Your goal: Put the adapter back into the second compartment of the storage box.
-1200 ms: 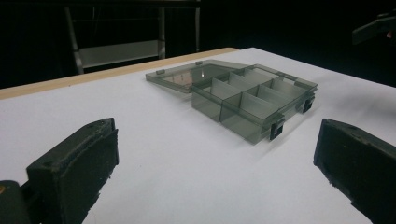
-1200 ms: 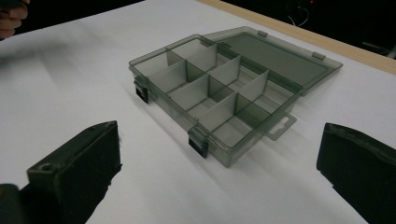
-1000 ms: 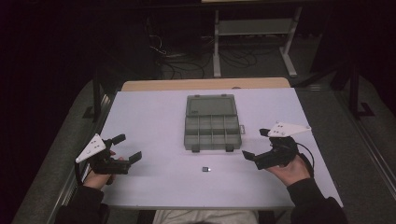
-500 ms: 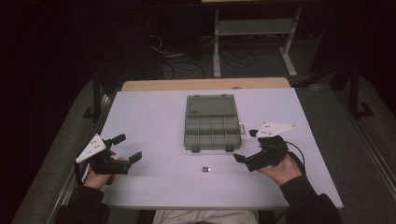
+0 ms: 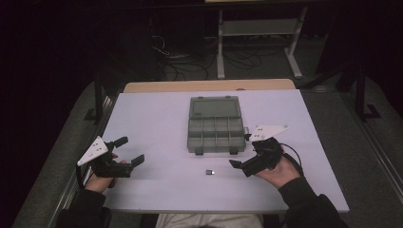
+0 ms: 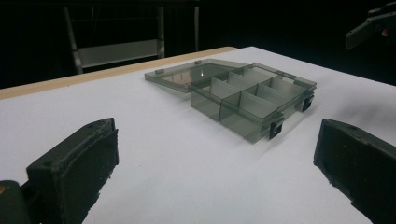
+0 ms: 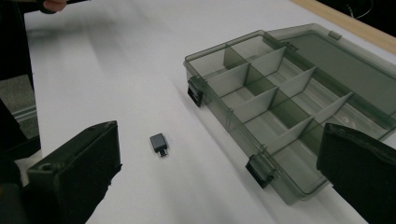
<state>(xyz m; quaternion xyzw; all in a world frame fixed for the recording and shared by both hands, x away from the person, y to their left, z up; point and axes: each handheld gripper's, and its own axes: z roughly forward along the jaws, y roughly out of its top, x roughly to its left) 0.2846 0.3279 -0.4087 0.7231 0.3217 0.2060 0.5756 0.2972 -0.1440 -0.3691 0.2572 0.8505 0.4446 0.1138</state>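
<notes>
Now, near to far:
right gripper: jaws wide, empty, low over table, just right of adapter
left gripper: jaws wide, empty, at left edge
adapter: flat on table, just before box
box: centre, lid open, laid back

The high view looks forward and down from above the person's side, taking in the whole table. The left gripper view sits low and looks across at the box from farther off. The right gripper view looks down on it from close by; all three share the box
</notes>
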